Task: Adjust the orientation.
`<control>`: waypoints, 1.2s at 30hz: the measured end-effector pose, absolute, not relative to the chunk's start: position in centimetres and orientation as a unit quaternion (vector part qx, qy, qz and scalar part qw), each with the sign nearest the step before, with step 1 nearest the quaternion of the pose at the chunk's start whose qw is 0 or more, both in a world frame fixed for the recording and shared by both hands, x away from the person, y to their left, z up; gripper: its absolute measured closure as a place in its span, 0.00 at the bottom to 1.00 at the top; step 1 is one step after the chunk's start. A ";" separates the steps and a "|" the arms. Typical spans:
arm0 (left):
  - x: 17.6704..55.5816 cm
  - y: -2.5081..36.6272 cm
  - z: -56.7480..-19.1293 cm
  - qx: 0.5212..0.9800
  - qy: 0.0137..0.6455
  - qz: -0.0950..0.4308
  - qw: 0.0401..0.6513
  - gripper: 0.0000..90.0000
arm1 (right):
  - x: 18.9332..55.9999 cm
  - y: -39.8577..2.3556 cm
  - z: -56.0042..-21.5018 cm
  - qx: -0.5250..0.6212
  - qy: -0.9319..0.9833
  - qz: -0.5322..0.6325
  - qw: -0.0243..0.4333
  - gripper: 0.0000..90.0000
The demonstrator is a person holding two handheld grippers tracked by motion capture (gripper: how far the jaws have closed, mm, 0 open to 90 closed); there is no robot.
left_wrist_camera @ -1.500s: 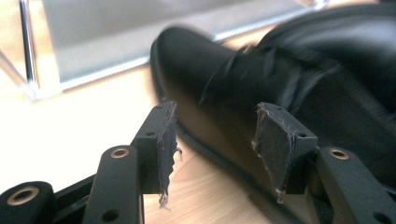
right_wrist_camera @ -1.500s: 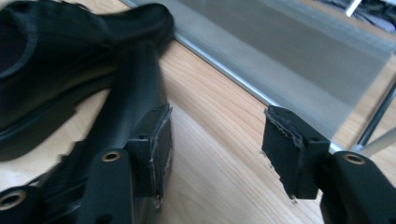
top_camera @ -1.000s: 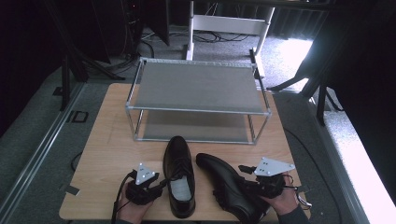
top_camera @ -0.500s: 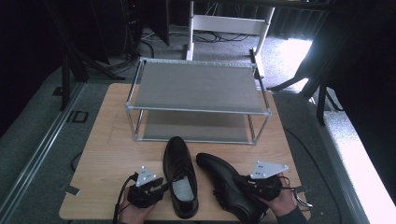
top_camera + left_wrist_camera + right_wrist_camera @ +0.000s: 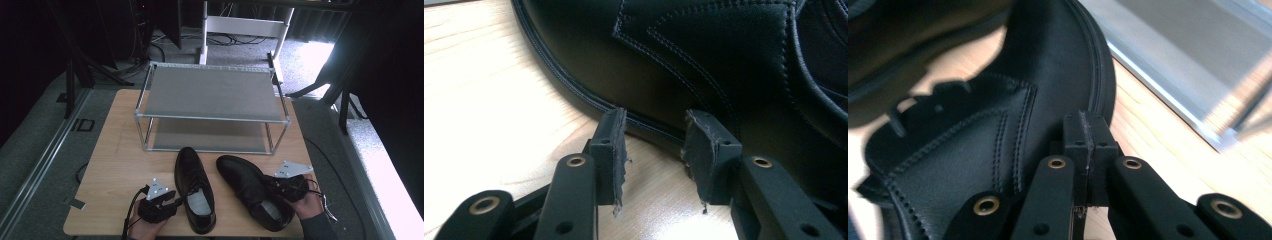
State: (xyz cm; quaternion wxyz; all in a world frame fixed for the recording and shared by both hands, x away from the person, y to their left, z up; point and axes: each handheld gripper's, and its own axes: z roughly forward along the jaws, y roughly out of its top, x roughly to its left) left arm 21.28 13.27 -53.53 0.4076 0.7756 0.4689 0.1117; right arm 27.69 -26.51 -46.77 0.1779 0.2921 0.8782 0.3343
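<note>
From above, two black dress shoes lie on the worktop before a two-tier rack. The left gripper, jaws parted and empty, faces the left shoe (its welt just ahead). The right gripper, jaws pressed together, rests against the right shoe. Grasping likely comes next, calling for opened jaws.

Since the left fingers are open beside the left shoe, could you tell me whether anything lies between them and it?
Nothing visible does. In the left gripper view, the left gripper faces the left shoe with open fingers; just bare table lies under the gap, right up to the sole edge.
</note>
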 end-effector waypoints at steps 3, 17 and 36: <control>21.4 13.3 -53.6 0.775 0.471 0.112 0.405 0.67 | 28.1 -27.7 -47.0 0.305 0.869 0.355 0.160 1.00; 21.7 13.4 -53.9 0.774 0.475 0.113 0.403 0.64 | 28.6 -31.7 -46.7 0.369 0.826 0.384 0.186 0.72; 22.5 13.6 -54.3 0.770 0.492 0.115 0.390 0.63 | 28.7 -29.7 -47.6 0.316 0.880 0.312 0.168 0.67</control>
